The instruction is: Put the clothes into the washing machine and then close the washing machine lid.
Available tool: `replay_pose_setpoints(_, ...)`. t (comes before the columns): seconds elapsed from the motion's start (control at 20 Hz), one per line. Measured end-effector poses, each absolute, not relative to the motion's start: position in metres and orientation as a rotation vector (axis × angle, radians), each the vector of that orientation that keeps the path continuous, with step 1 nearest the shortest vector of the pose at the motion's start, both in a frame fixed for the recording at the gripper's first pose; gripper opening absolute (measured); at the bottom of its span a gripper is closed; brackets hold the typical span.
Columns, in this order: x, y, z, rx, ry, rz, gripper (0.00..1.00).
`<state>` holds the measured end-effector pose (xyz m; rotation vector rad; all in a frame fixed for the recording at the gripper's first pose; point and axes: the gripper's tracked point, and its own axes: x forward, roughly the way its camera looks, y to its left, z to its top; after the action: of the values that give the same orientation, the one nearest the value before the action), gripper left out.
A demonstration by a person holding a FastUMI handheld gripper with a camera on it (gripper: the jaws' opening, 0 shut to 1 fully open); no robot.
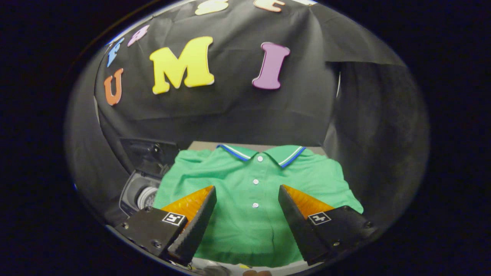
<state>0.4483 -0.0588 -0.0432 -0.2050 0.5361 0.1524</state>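
While the gripper [247, 191] hangs above the work surface, its two fingers stand spread wide apart, with nothing pinched between them. A green polo shirt [251, 199] lies flat and face up on a light table [199, 145], and the middle of its front fills the gap between the fingers. The shirt's row of white buttons [256, 181] runs straight up the gap, roughly midway between the two fingertips, and the lowest visible button sits just ahead of them. Beyond the fingers, the collar [262, 152], trimmed with white and blue stripes, lies at the far end of the shirt near the table's back edge. Each finger overlaps one side of the shirt's body in the view; whether either one touches the cloth cannot be told. Off to the left of the shirt, just past the left finger, stands the washing machine [140, 191], its dark lid [147, 153] raised and its drum opening showing pale below it. Black cloth [238, 111] hangs behind everything.
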Motion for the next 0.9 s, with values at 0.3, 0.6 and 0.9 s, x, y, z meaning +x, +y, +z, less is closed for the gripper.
replay_pose_setpoints(0.3,0.450,-0.058,-0.075,-0.167,0.687,0.131,1.00)
replay_pose_setpoints(0.6,0.448,-0.055,-0.078,-0.134,0.733,0.166,0.74)
replay_pose_setpoints(0.9,0.448,-0.046,-0.057,0.018,0.771,0.145,0.04)
